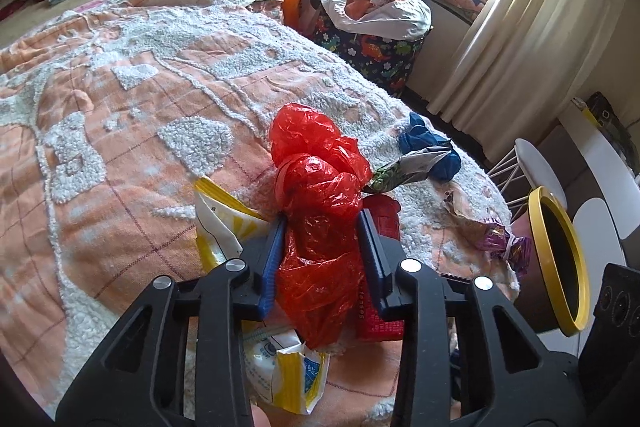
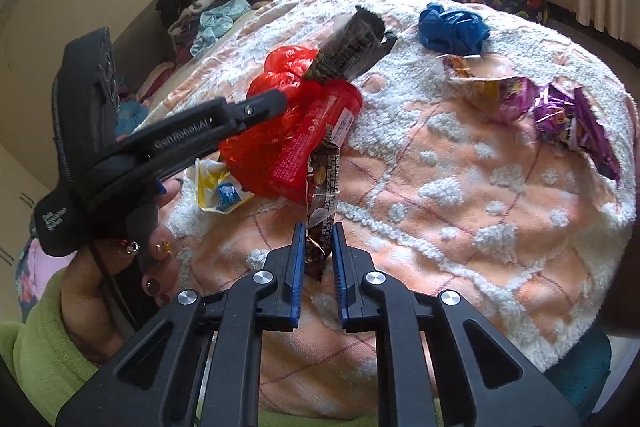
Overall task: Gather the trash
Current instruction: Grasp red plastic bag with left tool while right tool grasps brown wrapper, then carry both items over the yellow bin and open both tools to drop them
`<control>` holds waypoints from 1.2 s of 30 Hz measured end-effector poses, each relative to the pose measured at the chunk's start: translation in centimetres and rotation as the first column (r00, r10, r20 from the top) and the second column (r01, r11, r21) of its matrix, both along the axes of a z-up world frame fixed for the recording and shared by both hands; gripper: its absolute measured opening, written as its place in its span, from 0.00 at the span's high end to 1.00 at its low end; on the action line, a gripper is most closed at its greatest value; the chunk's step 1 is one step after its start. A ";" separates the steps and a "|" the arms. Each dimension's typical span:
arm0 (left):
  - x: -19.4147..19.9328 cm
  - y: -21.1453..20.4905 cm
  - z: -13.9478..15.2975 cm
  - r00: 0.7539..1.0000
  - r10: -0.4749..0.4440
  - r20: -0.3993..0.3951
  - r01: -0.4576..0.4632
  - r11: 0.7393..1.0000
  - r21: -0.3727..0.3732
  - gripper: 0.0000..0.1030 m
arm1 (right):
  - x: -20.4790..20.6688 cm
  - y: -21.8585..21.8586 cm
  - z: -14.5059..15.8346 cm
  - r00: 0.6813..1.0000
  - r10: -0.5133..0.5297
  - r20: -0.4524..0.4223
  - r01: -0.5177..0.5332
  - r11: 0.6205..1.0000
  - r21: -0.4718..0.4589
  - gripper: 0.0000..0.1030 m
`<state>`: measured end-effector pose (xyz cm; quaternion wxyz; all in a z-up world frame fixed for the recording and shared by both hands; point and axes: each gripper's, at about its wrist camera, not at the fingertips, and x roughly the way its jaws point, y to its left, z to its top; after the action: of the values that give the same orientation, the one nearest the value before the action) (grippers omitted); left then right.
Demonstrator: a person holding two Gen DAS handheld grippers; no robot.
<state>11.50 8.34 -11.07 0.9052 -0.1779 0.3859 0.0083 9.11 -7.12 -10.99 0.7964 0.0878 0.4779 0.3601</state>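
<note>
currently, the left gripper [image 1: 322,227] is seen clamped on a crumpled red plastic bag [image 1: 316,187], translucent and glossy, knotted into lumps; the blue pads press its lower part from both sides. the bag lies on the bed, on a peach blanket [image 1: 120,155] with raised white fleecy patterns. just beside it on the right a red cylindrical container [image 2: 316,143] is lying on its side, covered in white print too small to be read; letters ending in "enses" are partly seen on it in the left wrist view. under and left of the bag a torn white-and-yellow wrapper [image 1: 224,223] is found, with small blue print, unreadable.

the right gripper [image 2: 316,239] is closed on the near end of a dark brown snack wrapper [image 2: 326,187], a long thin strip with white text, not legible. a second dark wrapper [image 2: 352,47] is standing tilted behind the red bag.

further off on the blanket a crumpled blue cloth [image 2: 452,29] and purple-and-yellow foil wrappers [image 2: 560,107] are seen, well apart from both grippers. a bin with a yellow rim [image 1: 560,259] is placed beside the bed edge. "genrobot.ai" is read on the left gripper's arm in the right wrist view, held by a hand [image 2: 120,267] in a green sleeve.
</note>
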 end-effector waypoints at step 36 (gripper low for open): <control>-2.2 -5.5 8.1 0.969 -0.104 0.222 0.106 0.994 0.003 0.92 | -0.5 -9.6 6.6 0.965 -0.181 0.190 0.168 0.982 0.082 0.88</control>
<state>9.29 2.88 -2.94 0.9410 -0.1610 0.2913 -0.0615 8.65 -16.75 -4.42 0.8651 0.1194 0.3751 0.3107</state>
